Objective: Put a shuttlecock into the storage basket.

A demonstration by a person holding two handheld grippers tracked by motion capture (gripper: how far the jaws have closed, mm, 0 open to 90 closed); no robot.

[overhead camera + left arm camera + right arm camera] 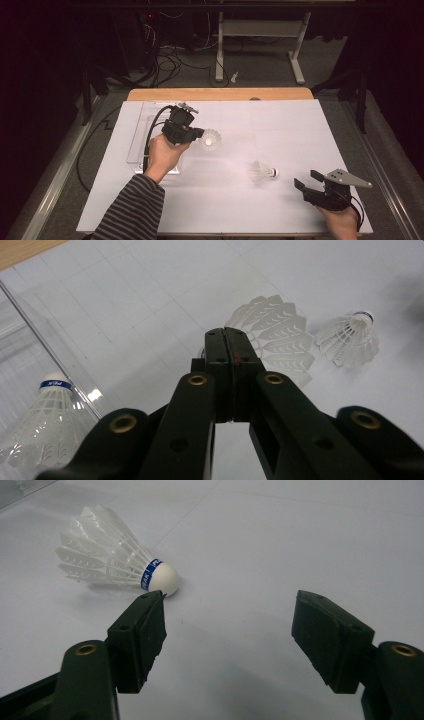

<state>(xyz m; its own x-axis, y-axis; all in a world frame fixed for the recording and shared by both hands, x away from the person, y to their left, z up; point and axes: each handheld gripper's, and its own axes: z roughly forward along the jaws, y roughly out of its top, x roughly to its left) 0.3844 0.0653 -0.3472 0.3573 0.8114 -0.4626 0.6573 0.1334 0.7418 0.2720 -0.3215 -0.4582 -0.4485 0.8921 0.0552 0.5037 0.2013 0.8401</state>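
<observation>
White shuttlecock (210,140) pinched by left tool (199,134); right tool (307,180) spread (low, near table edge).

Shuttlecocks (115,555): white feathered skirts, smooth cork-like heads. Box (141,131): clear glossy plastic. Table covering (280,130): matt white paper. Gripper jaws: matt black plastic.

White sheet covers the table (280,125), wooden edge (220,94) showing at the far side. Beyond it, grey floor (260,65), tangled cables (167,62), a white desk frame (260,30). Dark all around.
</observation>
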